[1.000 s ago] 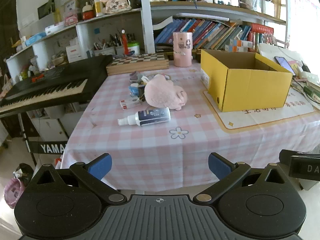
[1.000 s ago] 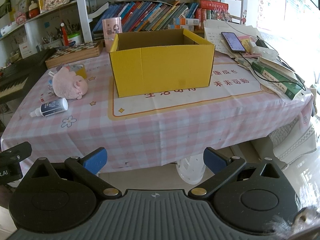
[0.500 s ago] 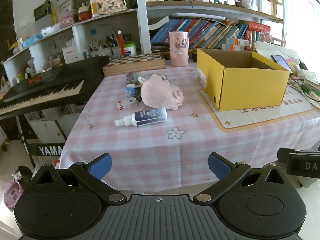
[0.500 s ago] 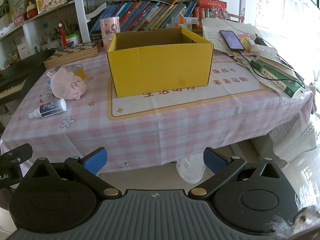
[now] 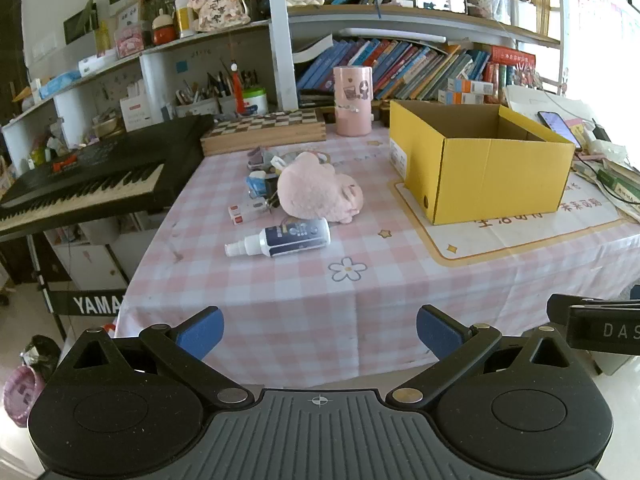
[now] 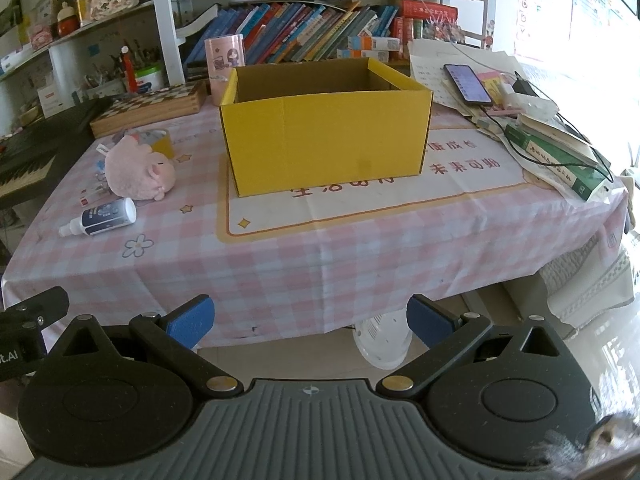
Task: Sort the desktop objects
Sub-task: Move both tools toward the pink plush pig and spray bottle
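On pink checked tablecloth (image 5: 280, 280), left of open yellow cardboard box (image 5: 484, 176): soft pink plush toy (image 5: 316, 196), squashy, pinch mid-body; white-and-navy plastic spray bottle (image 5: 288, 238) lying just beside, light, likely slick. Left gripper (image 5: 320, 330) and right gripper (image 6: 310, 320) spread wide, empty, off near table edge; open room ahead

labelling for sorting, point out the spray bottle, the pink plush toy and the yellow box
spray bottle (image 5: 294, 237), left wrist view, on the dark label of its body
pink plush toy (image 5: 310, 192), left wrist view, on the middle of its fuzzy back
yellow box (image 6: 324, 140), right wrist view, on its front wall
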Demonstrator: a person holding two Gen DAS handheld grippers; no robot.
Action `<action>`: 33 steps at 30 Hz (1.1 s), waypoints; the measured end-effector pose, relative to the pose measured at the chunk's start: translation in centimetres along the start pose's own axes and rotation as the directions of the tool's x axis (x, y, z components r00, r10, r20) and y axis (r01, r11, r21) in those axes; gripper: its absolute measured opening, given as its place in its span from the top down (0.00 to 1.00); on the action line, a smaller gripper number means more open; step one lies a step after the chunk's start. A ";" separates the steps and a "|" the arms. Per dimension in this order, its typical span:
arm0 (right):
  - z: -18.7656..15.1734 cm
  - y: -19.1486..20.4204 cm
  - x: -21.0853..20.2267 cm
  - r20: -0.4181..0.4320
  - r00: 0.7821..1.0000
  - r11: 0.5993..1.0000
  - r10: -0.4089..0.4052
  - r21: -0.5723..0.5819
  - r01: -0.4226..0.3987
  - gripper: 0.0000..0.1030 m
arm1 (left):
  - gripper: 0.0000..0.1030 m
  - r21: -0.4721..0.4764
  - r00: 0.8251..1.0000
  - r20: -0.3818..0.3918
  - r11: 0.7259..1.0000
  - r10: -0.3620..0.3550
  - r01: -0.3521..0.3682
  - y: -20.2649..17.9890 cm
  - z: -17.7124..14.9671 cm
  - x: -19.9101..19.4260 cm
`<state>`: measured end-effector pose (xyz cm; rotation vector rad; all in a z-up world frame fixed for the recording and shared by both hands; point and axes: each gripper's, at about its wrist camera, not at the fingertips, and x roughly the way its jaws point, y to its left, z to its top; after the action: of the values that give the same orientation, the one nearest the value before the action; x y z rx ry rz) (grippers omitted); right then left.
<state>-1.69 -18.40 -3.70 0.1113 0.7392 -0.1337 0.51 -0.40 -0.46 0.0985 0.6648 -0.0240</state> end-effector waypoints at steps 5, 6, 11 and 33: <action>0.0 0.6 -0.1 0.005 1.000 1.000 0.001 -0.009 -0.001 0.00 | 0.00 0.007 1.000 0.002 1.000 -0.004 0.004 0.0 0.0 -0.1; 0.0 0.6 -0.1 0.005 1.000 1.000 0.002 -0.010 -0.002 0.00 | 0.00 0.010 1.000 0.005 1.000 -0.005 0.005 0.0 0.0 -0.1; 0.0 0.9 -0.2 0.016 1.000 1.000 0.015 -0.021 -0.014 0.00 | 0.00 0.031 1.000 0.013 0.999 -0.016 0.015 0.1 0.0 -0.1; 1.2 2.6 -0.6 0.044 0.997 0.996 0.061 -0.062 -0.058 0.00 | 0.00 0.049 0.999 0.029 0.998 -0.042 0.040 1.0 0.3 0.2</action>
<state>-0.93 -15.97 -2.32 0.0725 0.6932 -0.0568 0.96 0.53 -0.26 0.1307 0.6366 -0.0809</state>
